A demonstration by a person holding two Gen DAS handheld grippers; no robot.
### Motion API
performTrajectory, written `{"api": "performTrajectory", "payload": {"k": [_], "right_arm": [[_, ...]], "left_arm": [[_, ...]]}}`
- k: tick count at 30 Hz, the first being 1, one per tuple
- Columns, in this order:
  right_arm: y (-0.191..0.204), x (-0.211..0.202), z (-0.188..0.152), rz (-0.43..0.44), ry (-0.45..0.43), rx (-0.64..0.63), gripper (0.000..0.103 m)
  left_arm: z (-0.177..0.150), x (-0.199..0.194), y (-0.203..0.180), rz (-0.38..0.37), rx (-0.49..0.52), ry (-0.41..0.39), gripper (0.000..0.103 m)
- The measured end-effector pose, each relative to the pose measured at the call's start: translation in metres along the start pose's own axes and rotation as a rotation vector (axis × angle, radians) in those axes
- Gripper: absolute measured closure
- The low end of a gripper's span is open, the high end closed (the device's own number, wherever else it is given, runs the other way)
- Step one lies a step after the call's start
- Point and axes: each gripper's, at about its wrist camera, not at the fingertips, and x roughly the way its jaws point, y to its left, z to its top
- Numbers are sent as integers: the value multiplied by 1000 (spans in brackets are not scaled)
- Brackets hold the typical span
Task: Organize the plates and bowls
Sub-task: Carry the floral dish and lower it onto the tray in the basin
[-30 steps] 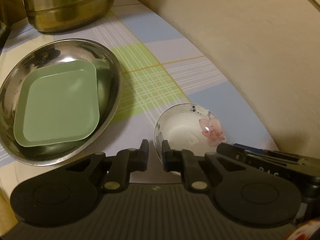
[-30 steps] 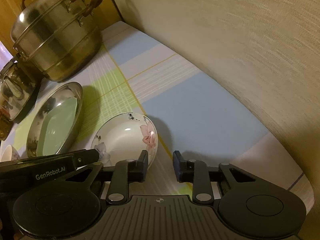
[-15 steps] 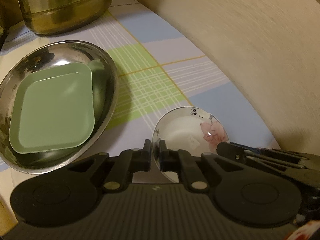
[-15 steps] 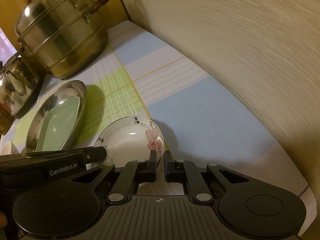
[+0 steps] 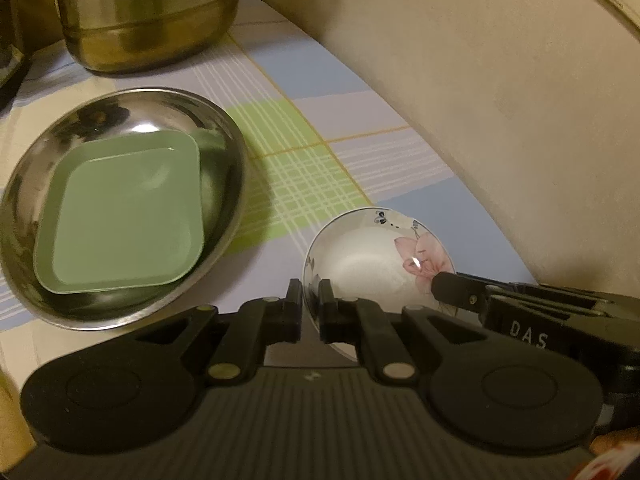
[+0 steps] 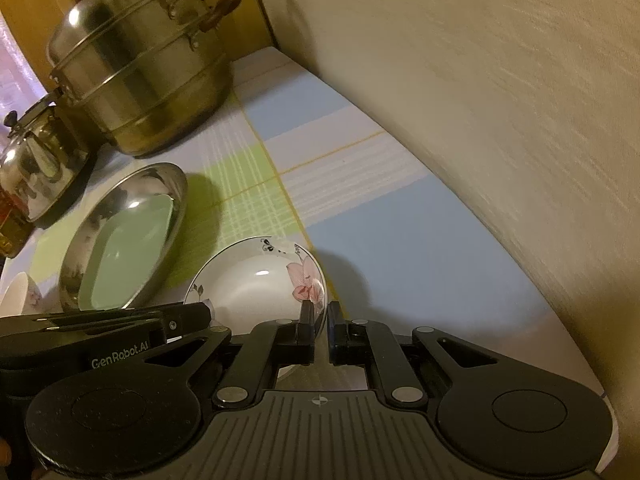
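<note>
Leftmost, the green square plate [image 5: 120, 216] lies in the steel basin [image 5: 24, 184], well apart from my work. Next, my left gripper [image 5: 310, 308] pinches the floral bowl [image 5: 372, 264] at its near-left rim; my right gripper [image 6: 321, 320] pinches the opposite rim, both jaws closed on porcelain. Thin, glossy edges may slip, or uneven lifting may tip the bowl onto the checked tablecloth [image 5: 304, 168]. Legible: "GenRobot.AI" and "DAS" on the gripper bodies.
</note>
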Motion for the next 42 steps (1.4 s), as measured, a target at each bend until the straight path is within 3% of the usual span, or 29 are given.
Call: {"api": "performTrajectory", "payload": {"k": [12,23,42], "right_arm": [[47,-1,17,101,-11,-87,97],[104,28,26,184,8,-193,97],[142,87,44,190,52,-241,97]], "left_arm": [[2,-41,40,63,-101,-79,96],[2,-61,91,149,-199,-113,96],[19,-30,142,201,-267,-85,96]]}}
